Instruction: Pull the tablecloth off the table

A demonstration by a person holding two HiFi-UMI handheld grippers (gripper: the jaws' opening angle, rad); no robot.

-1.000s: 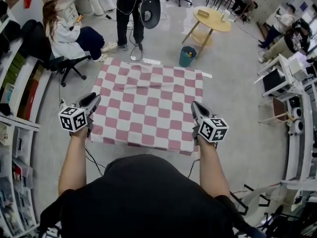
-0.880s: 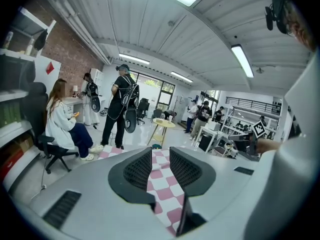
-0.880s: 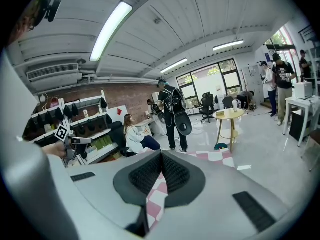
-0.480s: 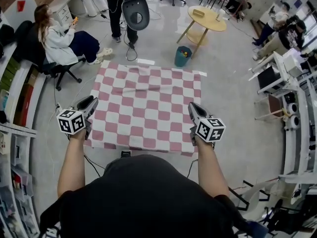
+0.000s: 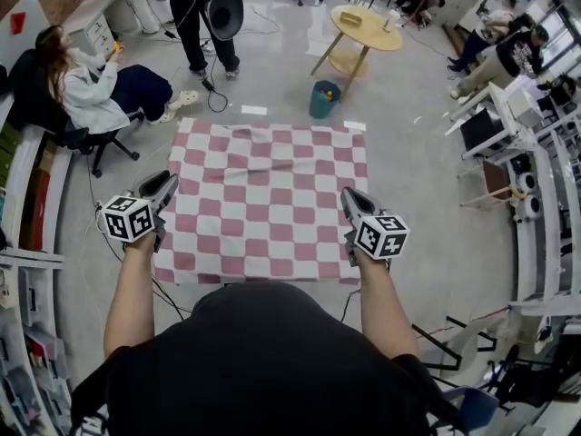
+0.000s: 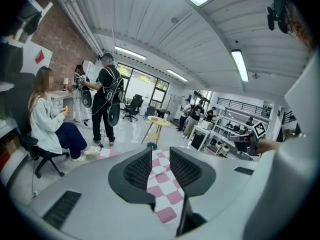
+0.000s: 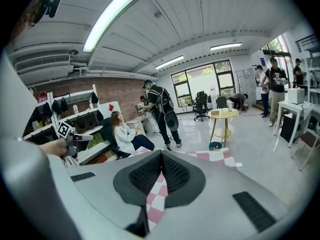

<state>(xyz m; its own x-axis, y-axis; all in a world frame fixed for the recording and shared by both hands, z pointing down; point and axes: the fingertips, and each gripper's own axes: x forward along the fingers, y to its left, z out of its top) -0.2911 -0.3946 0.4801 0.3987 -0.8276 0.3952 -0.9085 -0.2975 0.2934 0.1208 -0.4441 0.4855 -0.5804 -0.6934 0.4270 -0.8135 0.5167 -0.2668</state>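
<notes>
The pink-and-white checked tablecloth lies spread flat in front of me and hides the table under it. My left gripper sits at its near left edge. In the left gripper view its jaws stand a little apart, with a fold of tablecloth running down between them. My right gripper is at the near right edge. In the right gripper view it is shut, and tablecloth hangs from between its pads.
Beyond the cloth stand a teal bin and a round wooden table. A person sits on a chair at the far left and another stands behind. Desks line the right and shelves the left.
Both grippers have drawn back toward me, each staying at its own edge of the cloth. The room beyond has slid leftward in the head view.
</notes>
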